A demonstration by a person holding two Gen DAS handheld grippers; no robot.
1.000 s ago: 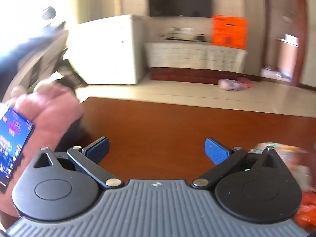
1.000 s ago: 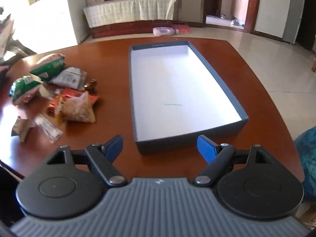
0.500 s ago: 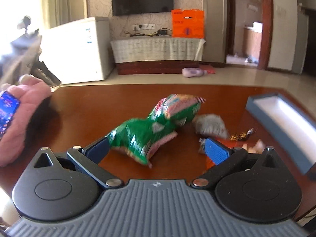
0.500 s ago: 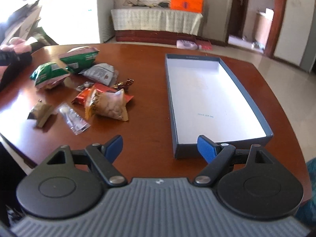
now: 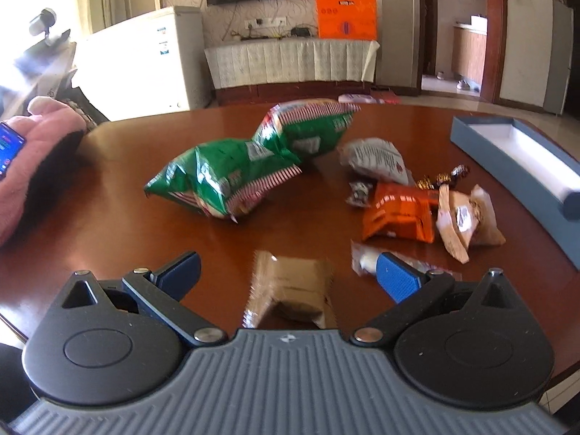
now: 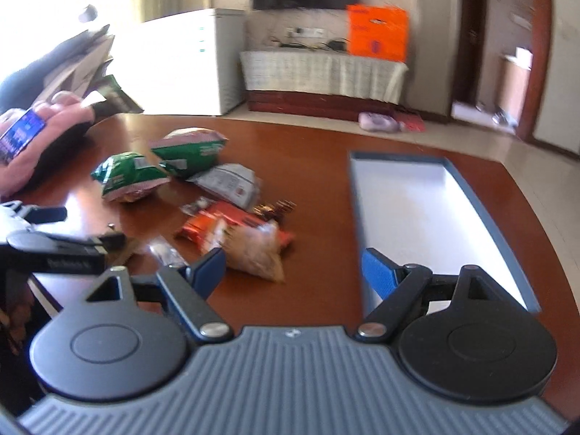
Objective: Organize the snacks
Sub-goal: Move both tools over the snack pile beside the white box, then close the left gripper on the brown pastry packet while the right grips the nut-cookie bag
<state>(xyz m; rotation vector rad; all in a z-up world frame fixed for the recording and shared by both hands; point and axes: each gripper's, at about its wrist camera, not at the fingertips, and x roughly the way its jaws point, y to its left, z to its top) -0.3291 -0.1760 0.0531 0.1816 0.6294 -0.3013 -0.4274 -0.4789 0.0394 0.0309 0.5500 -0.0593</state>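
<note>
Left wrist view: the left hand-held gripper is spread wide, grasping nothing, a brown packet lying between its fingers on the tabletop. Beyond lie green bags and an orange packet. The right hand-held gripper, likewise released, hangs beside the blue box.

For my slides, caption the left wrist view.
Open left gripper over a brown packet, snacks scattered beside an empty blue box.

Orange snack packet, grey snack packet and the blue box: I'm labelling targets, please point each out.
orange snack packet [image 5: 398, 214], left wrist view, front face.
grey snack packet [image 5: 375, 159], left wrist view, printed face.
blue box [image 6: 431, 195], right wrist view, white floor.
</note>
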